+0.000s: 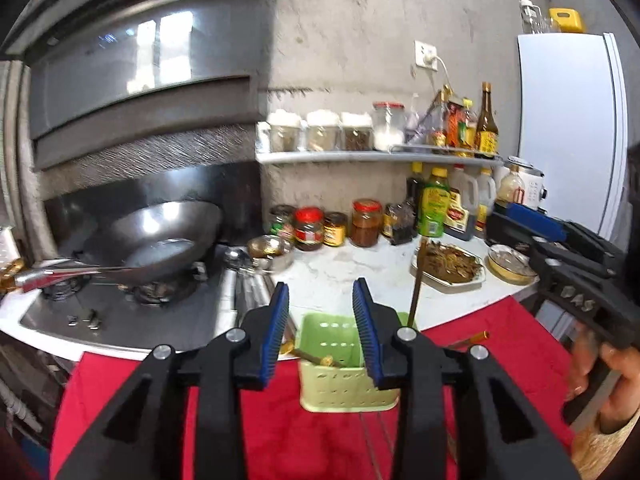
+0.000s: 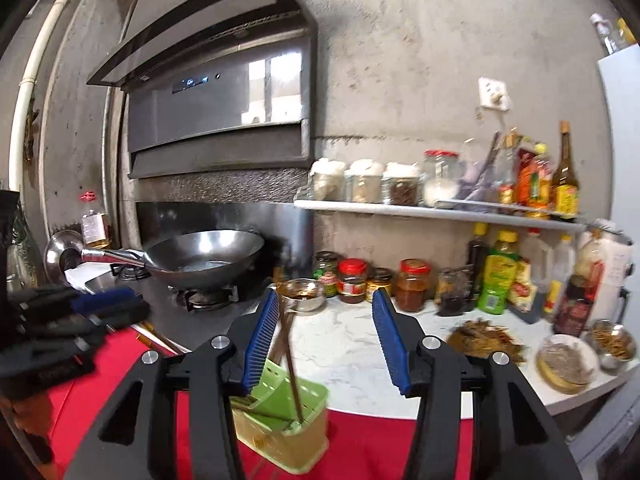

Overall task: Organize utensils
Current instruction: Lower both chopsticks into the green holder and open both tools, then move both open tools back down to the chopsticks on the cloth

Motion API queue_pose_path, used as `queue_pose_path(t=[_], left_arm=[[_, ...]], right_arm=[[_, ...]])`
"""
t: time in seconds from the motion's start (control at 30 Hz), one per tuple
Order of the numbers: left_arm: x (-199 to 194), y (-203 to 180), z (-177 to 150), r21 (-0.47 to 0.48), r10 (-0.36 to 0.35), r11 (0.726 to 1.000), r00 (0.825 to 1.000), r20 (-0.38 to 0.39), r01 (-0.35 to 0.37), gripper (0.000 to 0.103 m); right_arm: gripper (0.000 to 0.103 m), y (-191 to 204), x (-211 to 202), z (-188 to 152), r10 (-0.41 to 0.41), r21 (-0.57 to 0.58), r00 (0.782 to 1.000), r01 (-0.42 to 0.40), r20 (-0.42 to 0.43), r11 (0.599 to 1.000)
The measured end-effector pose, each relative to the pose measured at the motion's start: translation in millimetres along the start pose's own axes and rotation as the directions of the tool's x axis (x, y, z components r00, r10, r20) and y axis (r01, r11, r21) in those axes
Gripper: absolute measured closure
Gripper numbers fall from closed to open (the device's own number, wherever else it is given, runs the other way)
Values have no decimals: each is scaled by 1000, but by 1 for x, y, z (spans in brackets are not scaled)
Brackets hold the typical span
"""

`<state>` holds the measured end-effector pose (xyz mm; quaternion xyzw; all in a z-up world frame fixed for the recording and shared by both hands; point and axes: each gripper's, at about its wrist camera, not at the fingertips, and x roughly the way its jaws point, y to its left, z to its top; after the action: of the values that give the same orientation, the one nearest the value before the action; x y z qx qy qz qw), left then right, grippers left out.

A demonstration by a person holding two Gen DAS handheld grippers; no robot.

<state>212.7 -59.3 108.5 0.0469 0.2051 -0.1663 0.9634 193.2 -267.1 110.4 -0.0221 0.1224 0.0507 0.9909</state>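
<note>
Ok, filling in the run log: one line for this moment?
left gripper: open, empty | right gripper: open, empty | chopsticks in caddy | caddy on red cloth

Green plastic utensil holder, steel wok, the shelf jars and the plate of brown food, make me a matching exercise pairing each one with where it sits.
Things:
1. green perforated plastic utensil holder
2. round grey steel wok
3. row of white-lidded clear spice jars
4. white plate of brown shredded food

Places:
A. on the gas stove burner
B. on the grey wall shelf
C. on the red cloth
D. on the white marble counter

Pairs: 1-C, 2-A, 3-B, 4-D
</note>
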Motion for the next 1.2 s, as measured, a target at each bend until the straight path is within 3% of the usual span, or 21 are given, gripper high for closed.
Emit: queue_pose_path(t=[0.23,0.53,0.73,0.93,1.2], left_arm=[[-55,5,-42,0,129,992,991,-37,-129,67],[-88,-4,-162,4,137,990,969,-208,-139,67],[-95,-9,-218,-34,104,992,950,-296,-120,67],[-93,-16,-237,-45,91,993,938,-333,-113,67],[-85,-18,-238,-35,98,993,936,-339,-117,67]], right_arm=[[52,-2,-73,-37,-32,-8,998,32,-60,999],[53,14,-139,-140,-43,-1,985,43,-170,999],[53,18,-157,-193,-33,34,966,43,-256,999],[54,20,-160,-220,-24,70,951,48,-310,996],[54,28,-153,-225,-56,51,942,78,-331,996]])
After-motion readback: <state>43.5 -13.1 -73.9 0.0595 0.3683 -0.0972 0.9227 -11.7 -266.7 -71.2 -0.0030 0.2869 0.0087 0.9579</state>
